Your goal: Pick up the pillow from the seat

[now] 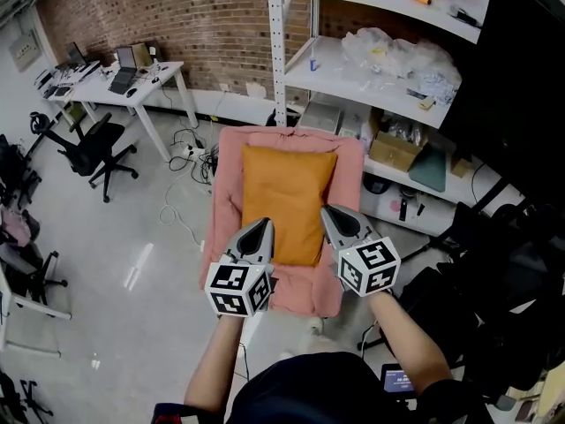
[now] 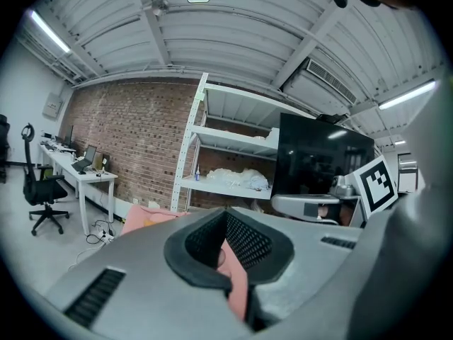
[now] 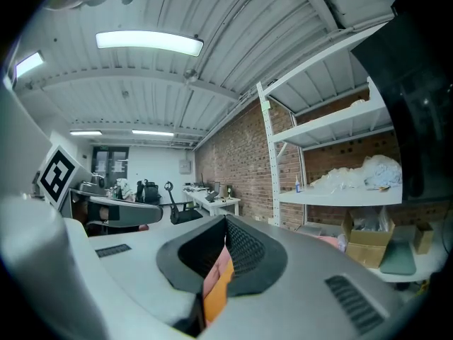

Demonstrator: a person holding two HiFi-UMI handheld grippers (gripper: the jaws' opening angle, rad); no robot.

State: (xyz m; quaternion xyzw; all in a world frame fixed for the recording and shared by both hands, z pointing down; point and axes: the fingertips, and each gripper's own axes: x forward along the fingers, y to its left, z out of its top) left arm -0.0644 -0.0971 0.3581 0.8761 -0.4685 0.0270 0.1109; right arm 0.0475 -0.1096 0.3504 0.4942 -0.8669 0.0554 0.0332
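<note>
An orange pillow point(image 1: 287, 197) lies flat on a seat draped in pink cloth point(image 1: 228, 175), in the middle of the head view. My left gripper point(image 1: 261, 230) hovers over the pillow's near left corner and my right gripper point(image 1: 330, 214) over its near right corner. On both, the jaws are shut with nothing visibly pinched between them. In the left gripper view the left gripper point(image 2: 226, 250) shows only pink cloth point(image 2: 239, 289) through the slit below its tips. The right gripper point(image 3: 225, 250) shows a strip of the orange pillow point(image 3: 216, 296) in the right gripper view.
A white shelf rack point(image 1: 380, 69) with bags and a cardboard box point(image 1: 395, 151) stands behind and right of the seat. A white desk point(image 1: 124, 82) with laptops, a black office chair point(image 1: 93, 148) and floor cables point(image 1: 190, 157) are to the left. Dark chairs point(image 1: 494, 272) crowd the right.
</note>
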